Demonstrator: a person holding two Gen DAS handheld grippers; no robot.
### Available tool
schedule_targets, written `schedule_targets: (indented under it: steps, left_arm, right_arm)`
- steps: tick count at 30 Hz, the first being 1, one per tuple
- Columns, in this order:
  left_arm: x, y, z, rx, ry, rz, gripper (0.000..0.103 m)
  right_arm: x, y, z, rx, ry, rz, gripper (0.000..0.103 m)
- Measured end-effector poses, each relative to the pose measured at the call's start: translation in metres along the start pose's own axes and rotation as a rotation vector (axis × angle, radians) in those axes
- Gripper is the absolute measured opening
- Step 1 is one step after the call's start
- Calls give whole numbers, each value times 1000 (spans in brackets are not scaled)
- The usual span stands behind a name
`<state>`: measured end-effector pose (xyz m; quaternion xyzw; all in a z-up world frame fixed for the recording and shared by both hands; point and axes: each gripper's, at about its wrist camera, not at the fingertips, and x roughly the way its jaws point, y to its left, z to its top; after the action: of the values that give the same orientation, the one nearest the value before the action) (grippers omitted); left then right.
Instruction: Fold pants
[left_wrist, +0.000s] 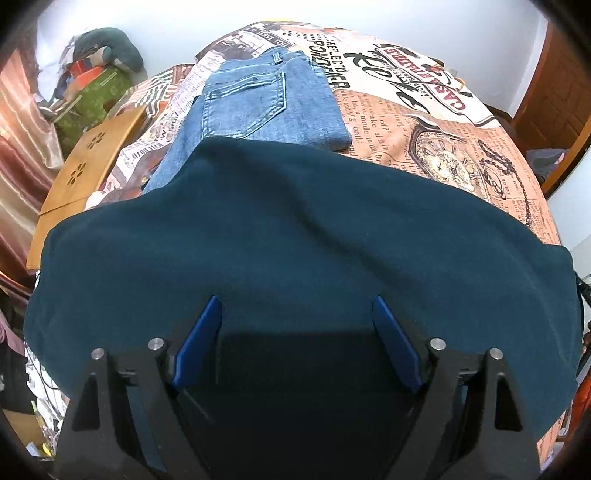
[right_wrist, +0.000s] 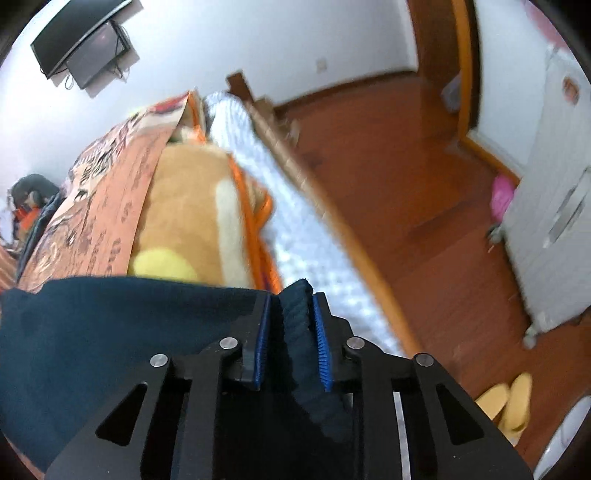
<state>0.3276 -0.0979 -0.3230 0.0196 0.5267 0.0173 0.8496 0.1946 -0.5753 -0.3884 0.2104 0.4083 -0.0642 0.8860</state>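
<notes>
Left gripper (left_wrist: 297, 314) points forward and slightly down over the bed, its blue fingers (left_wrist: 197, 343) spread wide apart with nothing between them. Dark teal pants (left_wrist: 295, 229) spread flat across the near part of the bed directly under and ahead of it, cloth running from the left edge to the right edge of the left wrist view. Beyond the pants a folded pair of blue jeans (left_wrist: 269, 107) lies on the newspaper-print bedspread (left_wrist: 424, 122), back pocket up, its near end tucked under the teal cloth. A wooden board (left_wrist: 88, 166) sits on the bed's left side, a clothes pile (left_wrist: 92, 74) behind it by the wall.

Right gripper (right_wrist: 291, 321) is tilted, aimed along the bed's right edge toward the wooden floor (right_wrist: 406, 184). Its fingers (right_wrist: 321, 332) are closed in on a bunched ribbed edge of the pants (right_wrist: 110, 332), clamping it; the rest of the cloth trails left of the gripper. Ahead lie an orange-trimmed tan blanket (right_wrist: 195, 206) and a white quilted sheet (right_wrist: 295, 221). Yellow slippers (right_wrist: 506, 402) sit on the floor at right, a white cabinet (right_wrist: 554, 203) beyond. The right wrist view is motion-blurred.
</notes>
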Motion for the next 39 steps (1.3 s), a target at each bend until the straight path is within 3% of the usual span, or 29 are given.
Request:
schedule_targets:
  steps: [4, 8, 12, 16, 20, 24, 27, 30, 31, 34, 39]
  left_arm:
    - [1, 2, 0, 0, 2, -13, 86]
    - [-7, 2, 1, 24, 13, -3, 85]
    - [-32, 9, -5, 32, -31, -13, 84]
    - [-56, 14, -16, 42, -72, -31, 84]
    - [-59, 12, -34, 59, -52, -68, 84]
    - [-48, 4, -52, 77, -4, -78, 85]
    - [-48, 6, -58, 53, -16, -87, 85]
    - [-46, 11, -61, 16, 2, -115, 85]
    - [-46, 12, -62, 9, 4, -121, 85]
    - [-47, 11, -64, 14, -2, -114, 85]
    - [-50, 10, -67, 26, -8, -107, 85]
  right_arm:
    - [7, -5, 2, -7, 28, -32, 20]
    - [20, 1, 1, -19, 126, -39, 28]
    - [-14, -7, 8, 44, 110, -15, 29]
    - [-64, -16, 5, 88, 42, -25, 45]
    - [-88, -23, -14, 129, 32, -26, 47]
    - [-77, -24, -42, 204, 95, -4, 50]
    - [-60, -20, -64, 263, 163, 56, 50]
    - [-53, -13, -70, 275, 153, 55, 52]
    - [-53, -12, -70, 274, 137, 51, 47]
    - [-52, -11, -66, 248, 117, 69, 4]
    - [-50, -1, -67, 125, 111, -18, 4]
